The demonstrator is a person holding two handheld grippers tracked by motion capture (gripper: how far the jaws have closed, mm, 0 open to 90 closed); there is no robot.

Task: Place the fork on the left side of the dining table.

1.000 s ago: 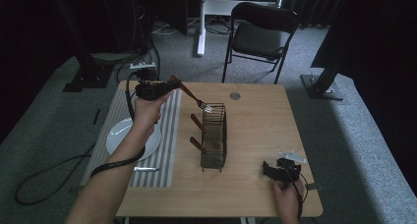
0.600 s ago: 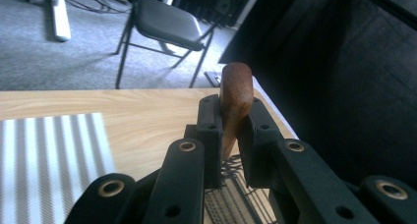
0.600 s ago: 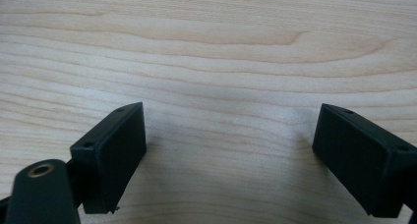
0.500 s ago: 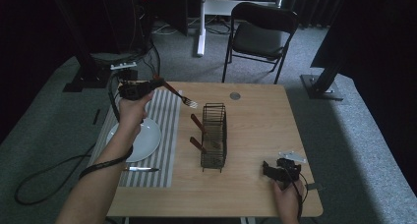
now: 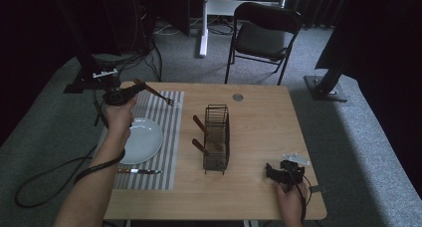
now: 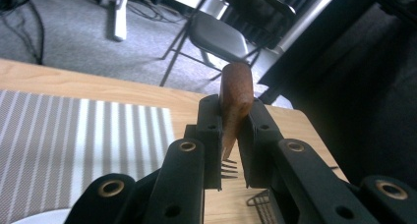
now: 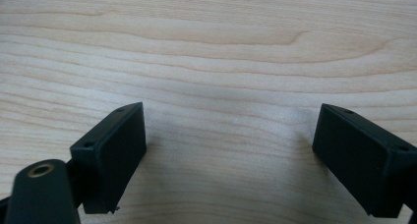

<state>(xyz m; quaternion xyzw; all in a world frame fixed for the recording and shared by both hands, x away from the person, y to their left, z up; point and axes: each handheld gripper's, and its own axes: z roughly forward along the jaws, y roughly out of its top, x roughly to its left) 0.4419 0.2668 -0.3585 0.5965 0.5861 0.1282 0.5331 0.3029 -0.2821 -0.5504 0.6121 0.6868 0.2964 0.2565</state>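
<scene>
Left gripper (image 5: 130,92), upper left of the high view, clamps a wooden-handled fork (image 5: 155,93) by its handle above the striped placemat (image 5: 161,137); light, rigid, probably smooth, so a mid-handle grip suits it; right gripper (image 5: 279,173), lower right, gapes empty.

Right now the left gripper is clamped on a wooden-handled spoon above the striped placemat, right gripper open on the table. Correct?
Not quite: it is a fork, not a spoon. The left gripper view shows tines below the wooden handle pinched between the jaws of the left gripper. The rest stands: it is above the striped placemat, and the right gripper is open on the table.
</scene>
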